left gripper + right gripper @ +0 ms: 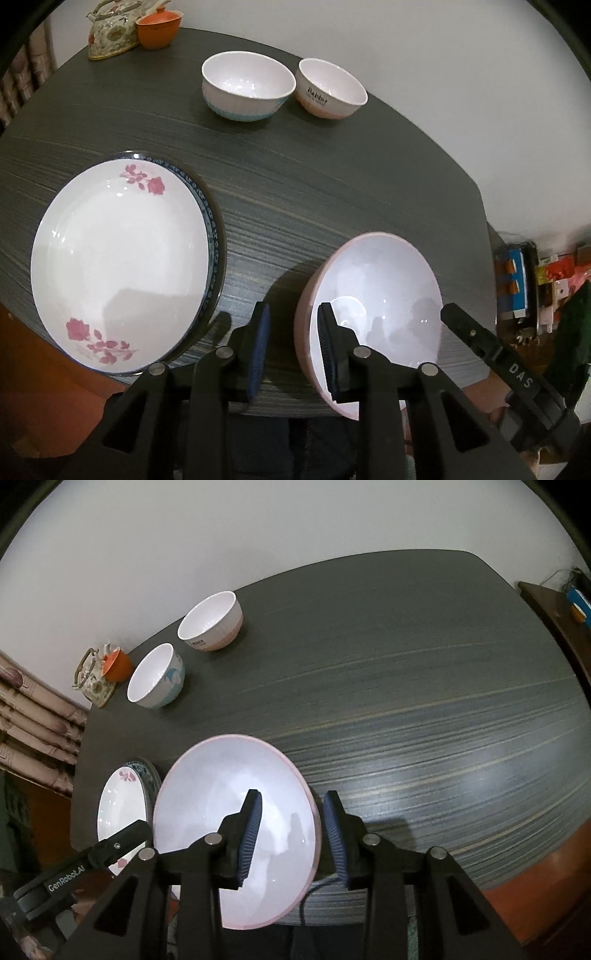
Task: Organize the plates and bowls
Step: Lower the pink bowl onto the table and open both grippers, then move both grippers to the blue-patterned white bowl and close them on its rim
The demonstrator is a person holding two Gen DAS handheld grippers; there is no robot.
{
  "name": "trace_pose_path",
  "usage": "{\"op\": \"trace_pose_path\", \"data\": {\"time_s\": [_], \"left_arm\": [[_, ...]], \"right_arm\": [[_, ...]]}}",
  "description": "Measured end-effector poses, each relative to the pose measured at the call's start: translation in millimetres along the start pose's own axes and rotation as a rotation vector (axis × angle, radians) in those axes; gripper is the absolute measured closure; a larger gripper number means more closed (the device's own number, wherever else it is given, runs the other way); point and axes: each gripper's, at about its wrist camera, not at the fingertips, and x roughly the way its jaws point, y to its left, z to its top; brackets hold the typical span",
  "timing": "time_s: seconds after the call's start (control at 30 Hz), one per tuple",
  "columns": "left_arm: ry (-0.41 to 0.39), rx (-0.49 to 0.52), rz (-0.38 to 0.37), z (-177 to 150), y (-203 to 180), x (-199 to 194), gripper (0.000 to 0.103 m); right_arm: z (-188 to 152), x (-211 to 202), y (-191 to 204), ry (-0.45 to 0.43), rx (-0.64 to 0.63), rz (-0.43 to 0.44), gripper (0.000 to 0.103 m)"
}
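Two tools astride bowl point(384, 280) rim: my left gripper point(293, 350) on left side, right gripper point(291, 834) on right, both slack, nothing pinched. Bowl sits at near table point(295, 184) edge, right of plates point(118, 258). I'd back out straight up; clip rim and it could tip off.

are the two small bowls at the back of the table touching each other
Apart. The right wrist view shows dark table between the blue-based bowl and the pink-based bowl; the left wrist view leaves it unclear.

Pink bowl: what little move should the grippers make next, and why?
Probably lift both straight up and clear. The left gripper and right gripper straddle opposite sides of the pink bowl's rim, with pads not pressing it, so it seems let go.
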Motion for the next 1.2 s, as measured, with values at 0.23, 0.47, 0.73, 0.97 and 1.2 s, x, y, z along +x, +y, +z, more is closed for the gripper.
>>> {"op": "trace_pose_path", "data": {"time_s": [0.23, 0.47, 0.73, 0.97, 1.2], "left_arm": [[-0.047, -0.02, 0.006, 18, 11, -17, 0.073], [-0.081, -0.068, 0.049, 37, 40, -28, 0.073], [-0.078, -0.091, 0.094, 60, 68, -25, 0.07], [-0.094, -0.113, 0.119, 81, 87, -30, 0.066], [-0.069, -0.149, 0.121, 105, 101, -23, 0.066]], "right_arm": [[9, -1, 28, 0.013, -0.077, 0.047, 0.058], [18, 8, 64, 0.063, -0.139, 0.067, 0.058], [30, 22, 101, 0.081, -0.188, 0.082, 0.058], [48, 40, 127, 0.091, -0.193, 0.09, 0.058], [73, 66, 142, 0.116, -0.15, 0.089, 0.058]]}}
